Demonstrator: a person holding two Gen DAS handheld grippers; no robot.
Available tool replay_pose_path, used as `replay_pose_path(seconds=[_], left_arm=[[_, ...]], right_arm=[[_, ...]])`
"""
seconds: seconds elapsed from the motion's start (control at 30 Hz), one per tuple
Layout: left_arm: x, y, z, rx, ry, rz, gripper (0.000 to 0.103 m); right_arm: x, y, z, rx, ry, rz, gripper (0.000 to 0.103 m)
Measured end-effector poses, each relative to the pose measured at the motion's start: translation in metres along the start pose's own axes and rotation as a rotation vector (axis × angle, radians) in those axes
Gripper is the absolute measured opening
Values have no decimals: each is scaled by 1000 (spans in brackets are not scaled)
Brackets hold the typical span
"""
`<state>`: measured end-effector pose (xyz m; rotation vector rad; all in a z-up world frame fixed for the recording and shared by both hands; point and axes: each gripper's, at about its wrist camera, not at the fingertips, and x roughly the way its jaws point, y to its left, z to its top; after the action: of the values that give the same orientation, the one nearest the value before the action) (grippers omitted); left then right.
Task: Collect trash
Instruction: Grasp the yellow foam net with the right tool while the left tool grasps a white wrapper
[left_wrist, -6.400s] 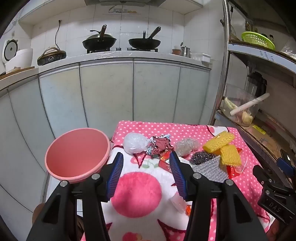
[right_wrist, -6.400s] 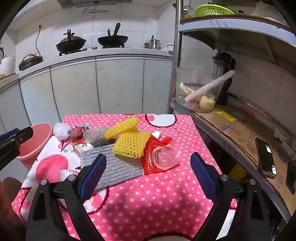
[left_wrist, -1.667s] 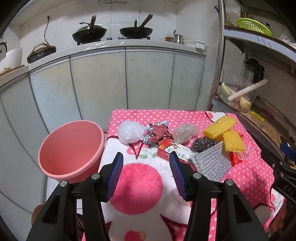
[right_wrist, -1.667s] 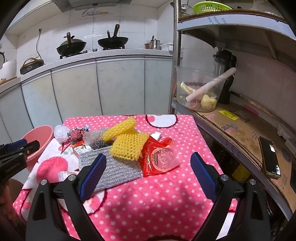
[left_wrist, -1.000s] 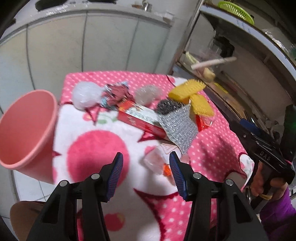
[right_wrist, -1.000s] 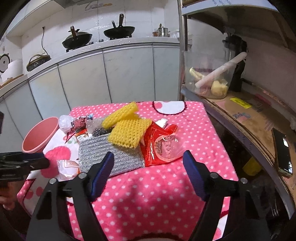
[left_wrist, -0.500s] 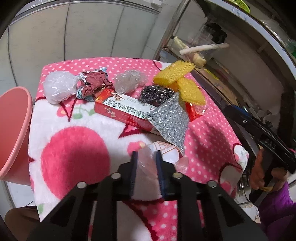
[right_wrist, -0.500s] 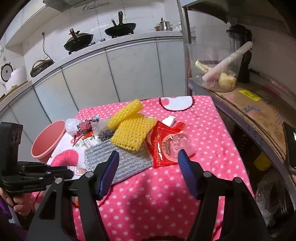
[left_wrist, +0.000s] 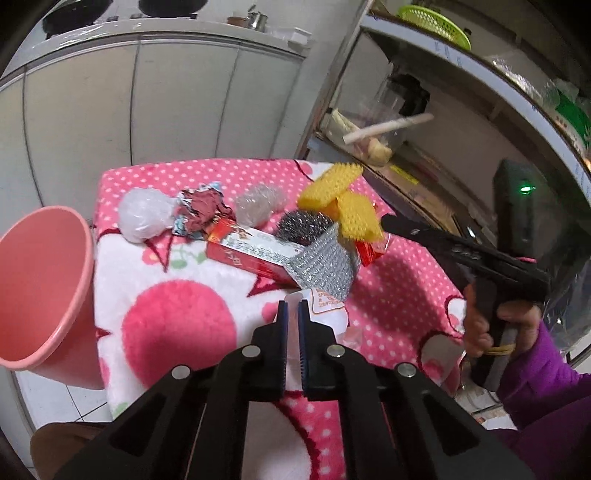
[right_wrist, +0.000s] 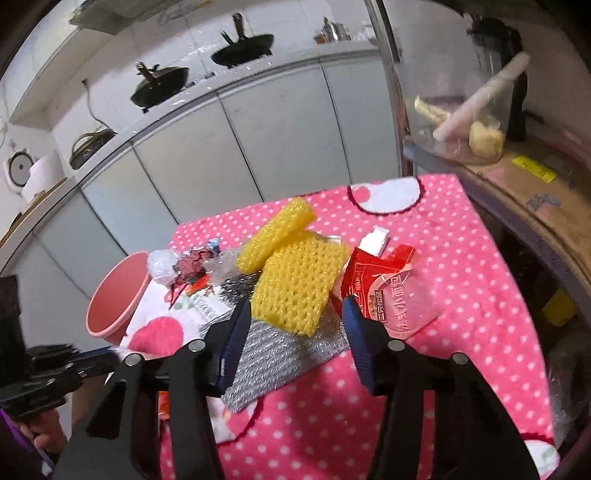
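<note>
At the table's left edge, just off it and lower, stands the pink bucket (left_wrist: 40, 291), mouth tilted in the left wrist view, where the trash presumably goes. The left gripper (left_wrist: 292, 314) has its fingers pinched together on a thin flap of the clear plastic wrapper (left_wrist: 325, 310) near the table's front edge; only a sliver of film sits between the pads, so the risk I see is the wrapper slipping free or tearing on the way across to the bucket, or falling short onto the floor beside it. The wrapper looks crumpled, see-through, with a white printed label, and hangs just to the right of the fingers. Behind it, toward the middle of the table (left_wrist: 399, 288), the red carton (left_wrist: 243, 251), silver bubble sheet (right_wrist: 280, 350) and yellow foam net (right_wrist: 299, 284) lie overlapping, with the red pouch (right_wrist: 384, 291) touching the net's right side. The right gripper (right_wrist: 295, 317) has just been closing yet its fingers stand apart, framing the net's near edge without pressing on it; closing there could pinch the silver sheet as well and drag the heap.
</note>
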<state>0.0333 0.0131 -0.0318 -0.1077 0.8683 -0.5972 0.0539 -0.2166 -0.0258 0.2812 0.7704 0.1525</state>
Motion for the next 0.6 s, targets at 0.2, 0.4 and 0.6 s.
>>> replay_pose_path(seconds=[0.2,0.4,0.6], left_arm=[[-14,7,-1,-27,-33,19,5],[-24,14,1,-46,-72,27,5],[-45,23,8,-64,-148,35,5]], right_arm=[[19,-7,0,77,64,38,11],[-4,-5,0,57,12,-3,0],[-39,0,12,41,-66,-26,0]])
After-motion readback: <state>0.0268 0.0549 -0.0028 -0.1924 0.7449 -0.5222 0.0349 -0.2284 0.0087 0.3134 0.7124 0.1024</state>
